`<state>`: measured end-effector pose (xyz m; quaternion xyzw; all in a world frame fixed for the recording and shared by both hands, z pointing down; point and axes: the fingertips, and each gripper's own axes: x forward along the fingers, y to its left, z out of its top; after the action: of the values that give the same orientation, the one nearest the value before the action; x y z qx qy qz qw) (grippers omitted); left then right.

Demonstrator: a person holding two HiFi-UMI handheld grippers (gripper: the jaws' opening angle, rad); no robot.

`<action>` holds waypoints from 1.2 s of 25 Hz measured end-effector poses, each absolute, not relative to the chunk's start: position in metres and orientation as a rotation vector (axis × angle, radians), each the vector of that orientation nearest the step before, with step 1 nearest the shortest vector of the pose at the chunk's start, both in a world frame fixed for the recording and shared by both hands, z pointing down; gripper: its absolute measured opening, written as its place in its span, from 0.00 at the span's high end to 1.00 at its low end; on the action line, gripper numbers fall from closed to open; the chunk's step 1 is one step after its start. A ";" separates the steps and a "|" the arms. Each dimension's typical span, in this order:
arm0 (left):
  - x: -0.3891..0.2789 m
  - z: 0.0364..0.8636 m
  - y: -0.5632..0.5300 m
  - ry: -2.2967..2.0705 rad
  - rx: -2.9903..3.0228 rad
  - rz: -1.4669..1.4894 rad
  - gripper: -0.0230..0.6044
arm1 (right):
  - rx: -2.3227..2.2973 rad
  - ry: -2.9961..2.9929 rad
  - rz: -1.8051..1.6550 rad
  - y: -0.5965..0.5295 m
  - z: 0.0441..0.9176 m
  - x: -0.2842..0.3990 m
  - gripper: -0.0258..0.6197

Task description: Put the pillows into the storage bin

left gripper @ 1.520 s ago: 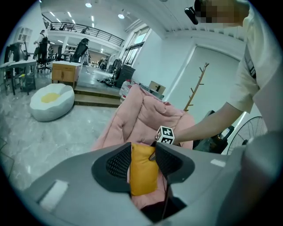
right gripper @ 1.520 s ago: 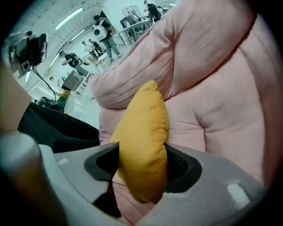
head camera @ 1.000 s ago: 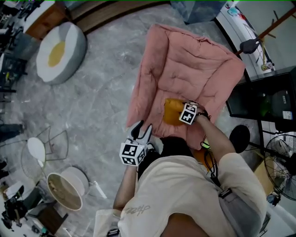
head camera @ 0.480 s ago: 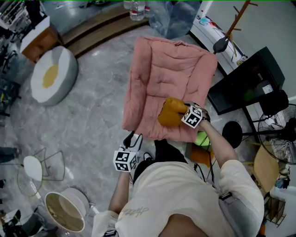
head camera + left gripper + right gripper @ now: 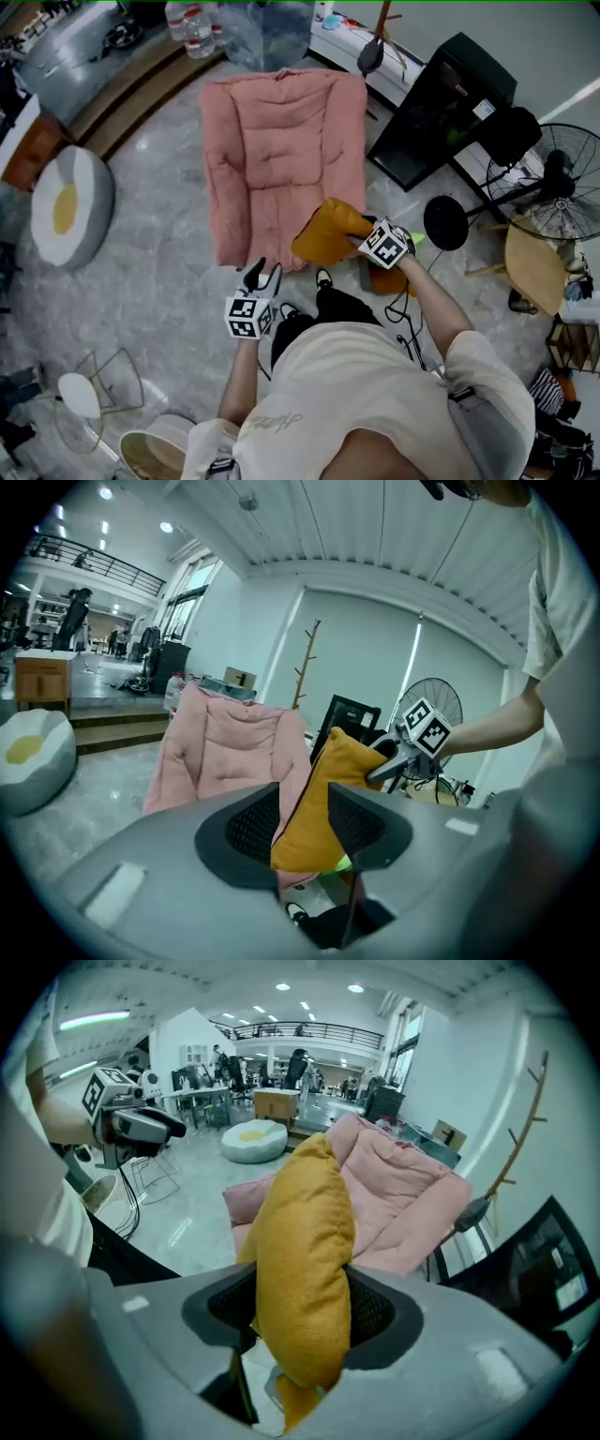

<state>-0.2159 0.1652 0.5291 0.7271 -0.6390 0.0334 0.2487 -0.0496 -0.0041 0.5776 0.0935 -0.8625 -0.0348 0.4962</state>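
The right gripper (image 5: 360,244) clenched the mustard pillow (image 5: 323,236), which lay at 2 o'clock from the released, empty left gripper (image 5: 262,278).

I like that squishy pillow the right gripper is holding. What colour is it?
The soft fabric pillow is mustard yellow; the right gripper view shows it best.

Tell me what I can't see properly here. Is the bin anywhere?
Storage bin: none is surely shown; the head view's bottom edge cuts off a round beige container, so I cannot tell.
Mustard-yellow fabric pillow: its bottom end is partly behind the right gripper in the right gripper view.
Pink padded floor chair: the pillow covers its near corner in the head view.
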 end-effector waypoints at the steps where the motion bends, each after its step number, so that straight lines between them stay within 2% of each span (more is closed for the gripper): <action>1: -0.207 0.528 0.160 -1.722 1.999 0.099 0.68 | 0.247 -2.089 -0.054 0.002 0.581 -0.035 0.57; 16: -0.056 0.530 0.062 -1.373 2.218 0.320 0.68 | 0.656 -1.957 0.398 0.013 0.645 0.213 0.57; 21: -0.004 0.526 0.035 -1.286 2.252 0.386 0.68 | 0.843 -1.842 0.559 0.010 0.690 0.294 0.57; 25: 0.018 0.532 0.017 -1.275 2.221 0.430 0.68 | 0.989 -1.759 0.639 -0.001 0.729 0.336 0.58; 30: 0.022 0.551 0.008 -1.299 2.122 0.475 0.68 | 1.101 -1.634 0.845 -0.002 0.787 0.358 0.58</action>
<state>0.0223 0.0079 0.5509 0.7992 -0.4893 0.1790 0.2997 0.3581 -0.0021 0.7869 0.4508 -0.6693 0.3463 0.4785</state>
